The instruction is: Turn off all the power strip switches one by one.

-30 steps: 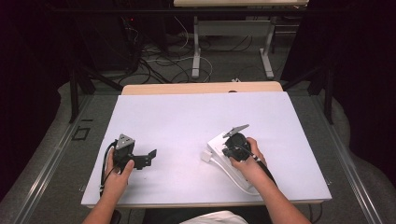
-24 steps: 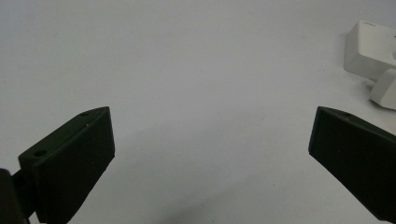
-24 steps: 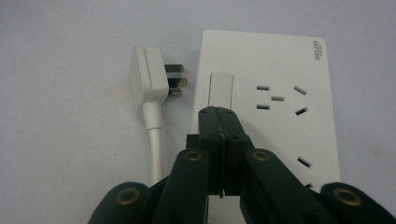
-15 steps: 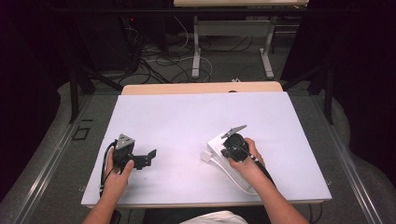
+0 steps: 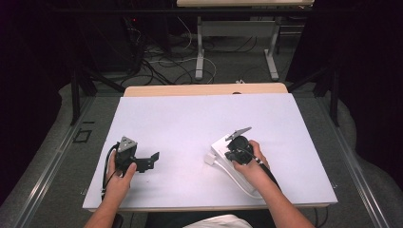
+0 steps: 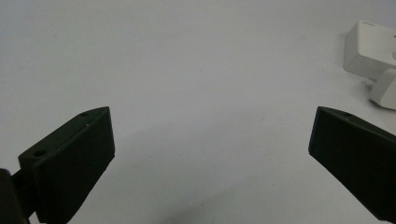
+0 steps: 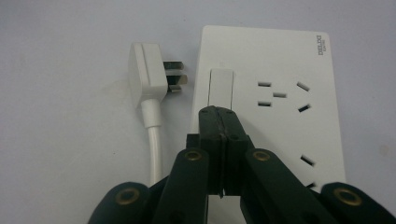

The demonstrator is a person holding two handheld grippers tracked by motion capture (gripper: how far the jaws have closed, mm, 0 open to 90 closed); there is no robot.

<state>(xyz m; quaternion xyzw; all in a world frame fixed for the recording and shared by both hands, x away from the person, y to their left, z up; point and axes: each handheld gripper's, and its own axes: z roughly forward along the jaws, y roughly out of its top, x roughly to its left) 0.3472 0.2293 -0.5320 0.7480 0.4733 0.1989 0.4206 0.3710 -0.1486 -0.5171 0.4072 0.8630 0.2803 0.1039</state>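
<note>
Your right gripper (image 7: 219,114), jaws closed and empty, presses the power strip's (image 7: 280,60) rocker switch (image 7: 221,88). Strip's rigid, light, slippery; grip its edges. Left gripper (image 6: 210,154) gapes wide.

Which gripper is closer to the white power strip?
The right. The right gripper is over the power strip, jaws shut, tips at its switch. The left gripper rests well off to the side on the bare table, jaws open.

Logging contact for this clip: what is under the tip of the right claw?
The shut right claw sits over the white power strip, at the near end of its rocker switch. The claw covers the contact point, so touching cannot be confirmed. The plug lies unplugged beside it.
</note>
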